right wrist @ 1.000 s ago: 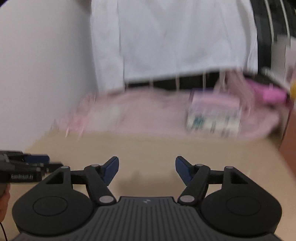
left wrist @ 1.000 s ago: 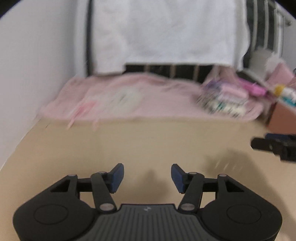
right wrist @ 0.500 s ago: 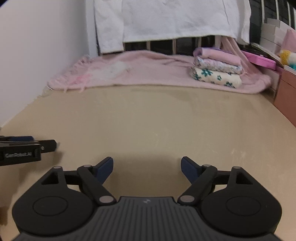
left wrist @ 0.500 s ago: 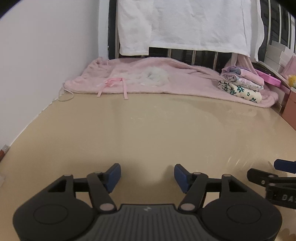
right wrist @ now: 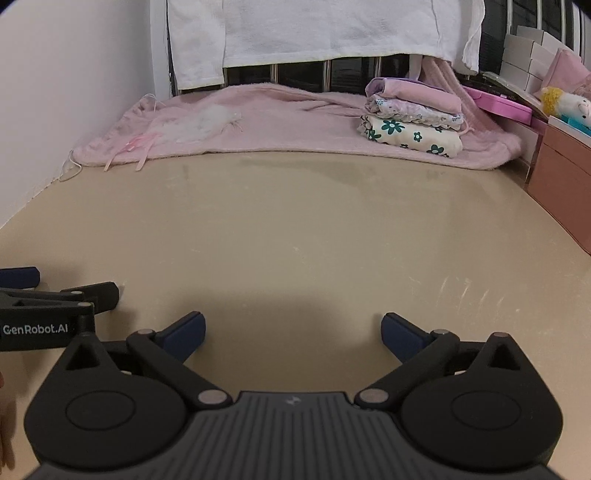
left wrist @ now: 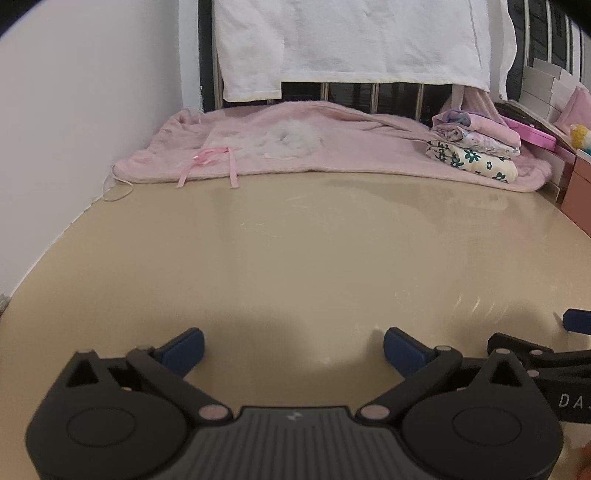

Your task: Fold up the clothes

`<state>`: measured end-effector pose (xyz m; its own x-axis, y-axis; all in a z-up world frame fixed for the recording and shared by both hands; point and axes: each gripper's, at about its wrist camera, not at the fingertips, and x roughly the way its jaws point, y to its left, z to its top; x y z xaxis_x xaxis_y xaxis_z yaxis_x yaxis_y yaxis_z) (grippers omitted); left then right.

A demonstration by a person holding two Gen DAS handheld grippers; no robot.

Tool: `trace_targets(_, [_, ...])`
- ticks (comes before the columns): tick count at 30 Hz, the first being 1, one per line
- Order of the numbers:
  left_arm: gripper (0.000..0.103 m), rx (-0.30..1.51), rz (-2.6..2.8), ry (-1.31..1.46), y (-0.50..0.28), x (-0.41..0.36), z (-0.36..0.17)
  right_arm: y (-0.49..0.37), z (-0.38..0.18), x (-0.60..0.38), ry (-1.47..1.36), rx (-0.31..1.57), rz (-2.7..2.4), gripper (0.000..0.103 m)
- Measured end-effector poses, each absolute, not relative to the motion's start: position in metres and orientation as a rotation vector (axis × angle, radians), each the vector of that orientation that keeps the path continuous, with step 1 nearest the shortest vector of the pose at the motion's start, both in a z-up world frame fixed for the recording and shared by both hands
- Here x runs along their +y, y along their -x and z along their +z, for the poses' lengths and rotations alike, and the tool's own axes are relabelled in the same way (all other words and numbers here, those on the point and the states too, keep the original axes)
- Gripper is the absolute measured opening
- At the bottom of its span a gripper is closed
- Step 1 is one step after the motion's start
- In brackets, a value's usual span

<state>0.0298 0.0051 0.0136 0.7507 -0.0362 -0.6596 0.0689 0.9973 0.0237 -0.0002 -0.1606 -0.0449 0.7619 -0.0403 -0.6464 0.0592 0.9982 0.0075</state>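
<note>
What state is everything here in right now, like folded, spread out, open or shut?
Left tongs: open, empty, jaws just widened.
Right tongs: open, empty, jaws just widened.
Fluffy pink garment: spread flat, unfolded.
Stack of three clothes: folded, resting on pink garment.
White cloth: hanging over dark rail.

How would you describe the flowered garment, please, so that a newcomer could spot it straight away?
Follow the pink blanket along the table's far edge to its right end, where a folded stack sits. The flowered garment lies at the bottom, cream with dark green flowers, unlike the pink and lilac pieces above.
</note>
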Motion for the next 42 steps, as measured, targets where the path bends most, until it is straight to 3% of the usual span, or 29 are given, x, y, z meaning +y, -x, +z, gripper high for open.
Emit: trace_targets(42, [0.103,0.704,-0.011,-0.019,-0.004,0.002,0.018,0.01,-0.045,-0.166,-0.033,0.681,-0.067,0.103])
